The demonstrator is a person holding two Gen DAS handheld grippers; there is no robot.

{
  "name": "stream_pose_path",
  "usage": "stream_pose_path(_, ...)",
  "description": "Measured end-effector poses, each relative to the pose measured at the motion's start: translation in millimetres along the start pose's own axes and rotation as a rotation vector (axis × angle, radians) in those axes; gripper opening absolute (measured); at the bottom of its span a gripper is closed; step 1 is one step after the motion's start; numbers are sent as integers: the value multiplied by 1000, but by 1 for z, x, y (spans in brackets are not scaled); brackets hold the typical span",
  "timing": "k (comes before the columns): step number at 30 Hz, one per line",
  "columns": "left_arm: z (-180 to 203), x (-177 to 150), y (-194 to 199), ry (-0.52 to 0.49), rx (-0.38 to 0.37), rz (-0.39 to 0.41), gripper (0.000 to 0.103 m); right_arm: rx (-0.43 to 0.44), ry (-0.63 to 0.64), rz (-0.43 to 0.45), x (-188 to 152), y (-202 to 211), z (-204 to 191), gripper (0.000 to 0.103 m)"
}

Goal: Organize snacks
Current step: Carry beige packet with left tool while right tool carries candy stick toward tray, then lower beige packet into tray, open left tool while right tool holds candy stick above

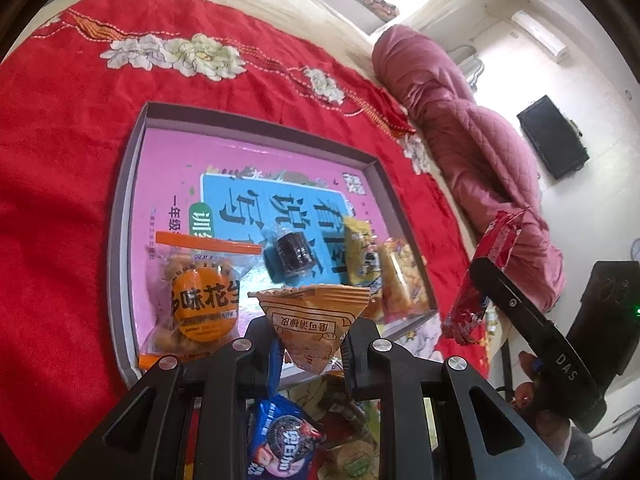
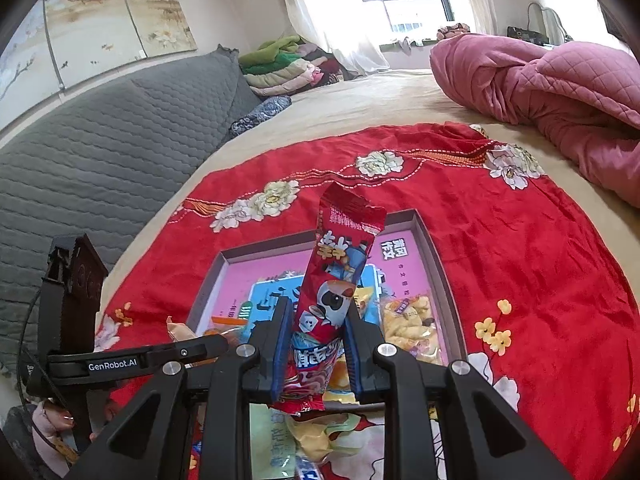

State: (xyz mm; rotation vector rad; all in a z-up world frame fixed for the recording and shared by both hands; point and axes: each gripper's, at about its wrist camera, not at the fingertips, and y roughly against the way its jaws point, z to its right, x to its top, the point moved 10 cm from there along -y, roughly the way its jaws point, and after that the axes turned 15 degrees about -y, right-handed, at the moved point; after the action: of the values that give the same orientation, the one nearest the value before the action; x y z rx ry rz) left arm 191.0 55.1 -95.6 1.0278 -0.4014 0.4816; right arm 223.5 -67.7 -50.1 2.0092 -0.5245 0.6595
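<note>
Left gripper [image 1: 310, 344]: we pinch the orange triangular packet [image 1: 312, 320], lower centre, above the tray's near edge.
Right gripper [image 2: 316, 344]: clamped on the red stick packet [image 2: 340, 280].
Tray [image 1: 120, 216]: we should lower each snack into bare space before releasing.

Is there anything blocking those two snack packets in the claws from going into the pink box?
Nothing visible does. The left gripper holds an orange triangular packet and the right gripper a red packet, both just over the near edge of the open box. Its far half lies bare.
</note>
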Motion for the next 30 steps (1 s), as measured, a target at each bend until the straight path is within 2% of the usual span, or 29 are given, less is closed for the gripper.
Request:
stream_pose_path(4, 0, 2, -4, -31, 37, -6, 24, -46, 44, -5, -5, -9, 5, 24)
stream_pose_path(13, -2, -3, -18, -55, 58, -50, 24, -103, 94, -21, -15, -25, 12, 24)
stream_pose_path(30, -5, -14, -35, -46, 64, -106, 24, -142, 132, -69, -27, -45, 18, 25)
